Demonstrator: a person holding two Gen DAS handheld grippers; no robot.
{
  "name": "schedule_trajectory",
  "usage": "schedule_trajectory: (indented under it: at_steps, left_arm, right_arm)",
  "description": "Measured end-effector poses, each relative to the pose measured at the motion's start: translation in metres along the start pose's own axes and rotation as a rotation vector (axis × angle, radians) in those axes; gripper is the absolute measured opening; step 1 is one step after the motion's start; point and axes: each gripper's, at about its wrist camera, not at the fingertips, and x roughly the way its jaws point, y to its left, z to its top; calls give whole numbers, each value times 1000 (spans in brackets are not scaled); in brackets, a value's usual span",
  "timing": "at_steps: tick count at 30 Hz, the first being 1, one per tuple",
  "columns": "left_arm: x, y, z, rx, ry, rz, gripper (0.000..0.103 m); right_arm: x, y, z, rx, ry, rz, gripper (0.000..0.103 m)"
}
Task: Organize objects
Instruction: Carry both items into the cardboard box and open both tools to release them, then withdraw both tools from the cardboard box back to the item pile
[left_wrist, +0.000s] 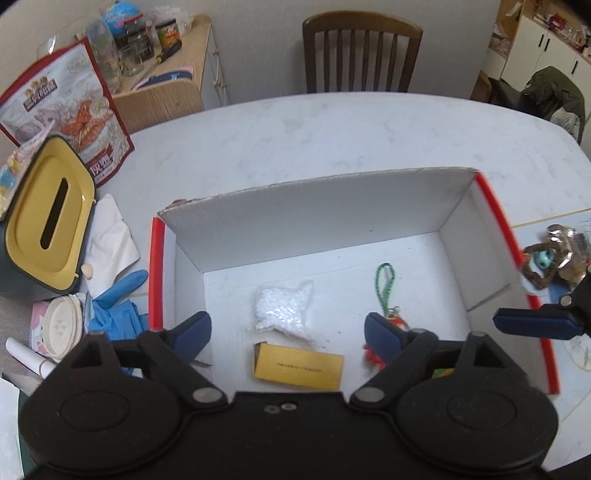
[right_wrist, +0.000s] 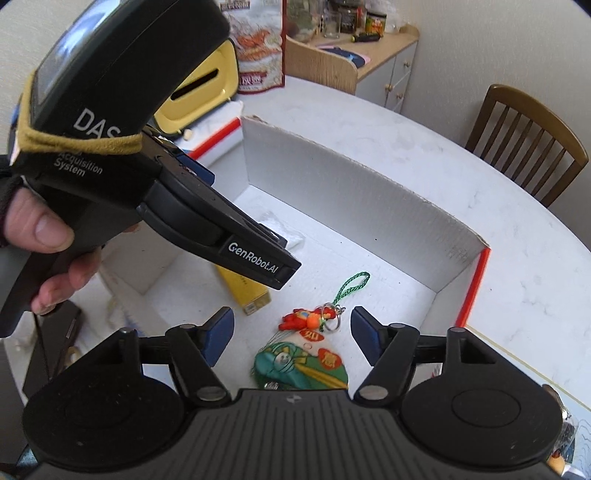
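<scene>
I have the left gripper (left_wrist: 284, 332) hanging over the white cardboard box (left_wrist: 317, 210), its blue pads spread wide with nothing pinched. Below it, at about six o'clock on the box floor, lies the yellow carton (left_wrist: 297, 365); the bag of white beads (left_wrist: 282, 306) sits just beyond it at twelve. My right gripper (right_wrist: 291, 334) is also spread and empty, above the red figurine keychain (right_wrist: 306, 319) with its green cord (right_wrist: 351, 286), and the embroidered green charm (right_wrist: 301, 365) touching it at six. A yellow-lidded tissue box (left_wrist: 48, 218) stands outside, at nine o'clock.
</scene>
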Motion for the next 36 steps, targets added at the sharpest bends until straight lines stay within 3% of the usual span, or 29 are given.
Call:
schedule_trajectory:
  at_steps: [4,8,18,26,36]
  left_arm:
    - [-19,-12,-8,23,-37,-21,98]
    - [-36,-28,-16,54,-73,-29,102]
    - [-57,-82,-33,84,-113,-133,102]
    - [-61,-141,-35,134,-136,-192,102]
    - [-33,-221,-39,211,-93,-251,102]
  right_arm:
    - [-23,-1,-11,8,-34,13,78]
    - [-42,-4,-27,26,-65,18,79]
    - [-79,-33,-87,108,-96,-13,79]
    - [-99,-78,-138,194,-74,-67,79]
    - [-121,-161,-197,328,-42,-188,79]
